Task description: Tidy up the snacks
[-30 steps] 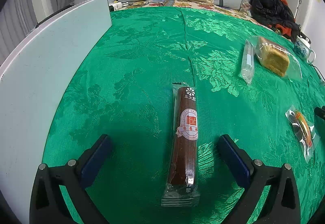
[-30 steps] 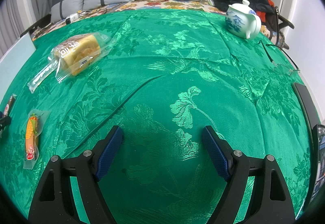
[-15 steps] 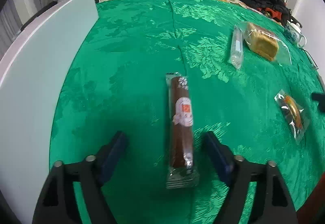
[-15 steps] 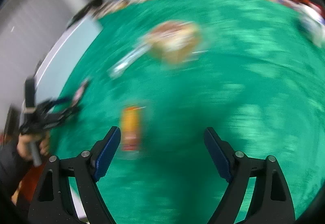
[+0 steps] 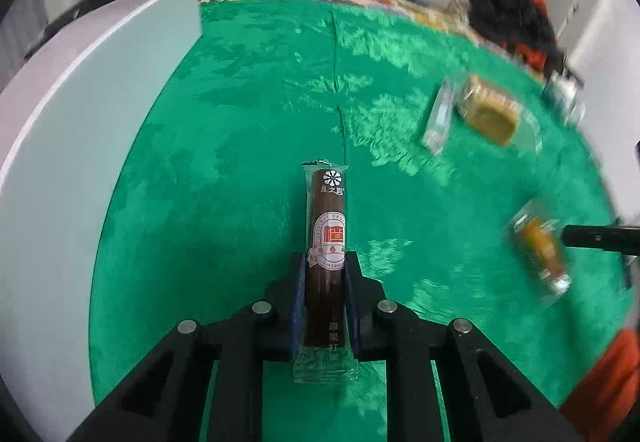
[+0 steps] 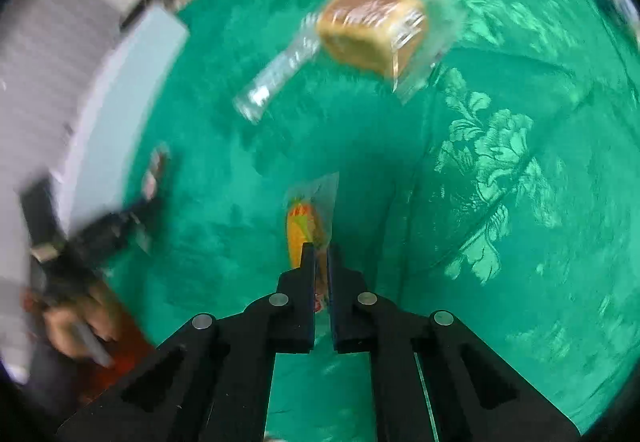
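Nearby, wrapped bread (image 5: 490,113) lies on green cloth (image 5: 240,161).

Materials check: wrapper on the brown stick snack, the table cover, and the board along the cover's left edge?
Brown stick snack: clear glossy plastic film, by the see-through crimped ends and glare.
Table cover: woven green fabric, satin-like; the raised floral pattern catches light, and a crease runs down it.
Board: smooth, matte, pale, rigid sheet; plastic or painted wood, cannot tell which.
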`<state>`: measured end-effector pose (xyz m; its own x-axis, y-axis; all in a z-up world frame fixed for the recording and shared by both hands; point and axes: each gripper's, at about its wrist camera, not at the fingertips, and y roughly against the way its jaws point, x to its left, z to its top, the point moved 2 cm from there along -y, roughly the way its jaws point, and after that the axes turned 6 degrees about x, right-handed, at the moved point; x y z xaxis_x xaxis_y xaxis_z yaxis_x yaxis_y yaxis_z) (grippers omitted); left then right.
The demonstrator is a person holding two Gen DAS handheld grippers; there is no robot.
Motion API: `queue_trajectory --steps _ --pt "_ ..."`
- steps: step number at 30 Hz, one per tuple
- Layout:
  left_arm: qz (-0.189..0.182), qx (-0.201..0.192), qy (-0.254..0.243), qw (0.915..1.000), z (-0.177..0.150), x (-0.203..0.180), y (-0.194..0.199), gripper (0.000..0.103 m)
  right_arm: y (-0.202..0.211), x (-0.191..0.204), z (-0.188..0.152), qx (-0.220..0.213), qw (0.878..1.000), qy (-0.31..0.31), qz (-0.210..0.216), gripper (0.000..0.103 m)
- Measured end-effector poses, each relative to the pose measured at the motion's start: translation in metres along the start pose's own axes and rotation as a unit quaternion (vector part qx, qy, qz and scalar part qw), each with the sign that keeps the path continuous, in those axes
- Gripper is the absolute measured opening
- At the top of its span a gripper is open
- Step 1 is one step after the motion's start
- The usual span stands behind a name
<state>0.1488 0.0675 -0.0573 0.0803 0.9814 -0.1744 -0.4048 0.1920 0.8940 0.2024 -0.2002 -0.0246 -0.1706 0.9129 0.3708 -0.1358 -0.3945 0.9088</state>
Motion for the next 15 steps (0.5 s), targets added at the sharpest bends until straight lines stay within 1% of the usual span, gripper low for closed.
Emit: queue_trajectory --steps 1,3,5,6,7,8,10,12,13,14,15 --pt "-0.007 -0.007 0.005 0.9999 -0.002 0.001 0.007 0.017 0.003 0.002 0.000 -0.002 1.000 0.009 -0.021 0.006" --pt "-0.009 -0.013 0.006 0.9999 -0.004 0.002 0.015 0.017 0.001 0.005 0.000 0.007 0.999 0.023 -0.045 0.006" --pt "-0.010 -0.017 0.008 0.9998 -0.007 0.002 0.020 0.017 -0.001 0.006 0.003 0.024 0.999 0.027 -0.036 0.016" --pt "-0.010 -0.019 0.011 0.9997 -0.008 0.004 0.023 0.017 -0.007 0.011 0.005 0.031 0.998 0.032 -0.048 0.027" --pt "-0.012 -0.021 0.014 0.9996 -0.009 0.005 0.026 0.017 -0.011 0.018 0.006 0.033 0.997 0.039 -0.066 0.064" --pt "-0.015 -0.023 0.019 0.9994 -0.010 0.006 0.028 0.017 -0.015 0.026 0.004 0.027 0.995 0.051 -0.076 0.077" --pt "-0.020 -0.025 0.028 0.9991 -0.011 0.009 0.031 0.017 -0.025 0.037 0.001 0.011 0.992 0.079 -0.101 0.076" --pt "-0.023 -0.025 0.034 0.9988 -0.013 0.010 0.034 0.017 -0.049 0.050 0.002 0.019 0.984 0.106 -0.140 0.071" --pt "-0.024 -0.025 0.035 0.9988 -0.015 0.010 0.036 0.017 -0.060 0.053 0.001 0.025 0.980 0.115 -0.162 0.059" --pt "-0.024 -0.026 0.036 0.9988 -0.017 0.011 0.038 0.017 -0.064 0.057 0.000 0.016 0.971 0.129 -0.202 0.032" --pt "-0.024 -0.027 0.036 0.9987 -0.019 0.013 0.041 0.017 -0.063 0.062 0.001 0.000 0.968 0.139 -0.211 0.030"
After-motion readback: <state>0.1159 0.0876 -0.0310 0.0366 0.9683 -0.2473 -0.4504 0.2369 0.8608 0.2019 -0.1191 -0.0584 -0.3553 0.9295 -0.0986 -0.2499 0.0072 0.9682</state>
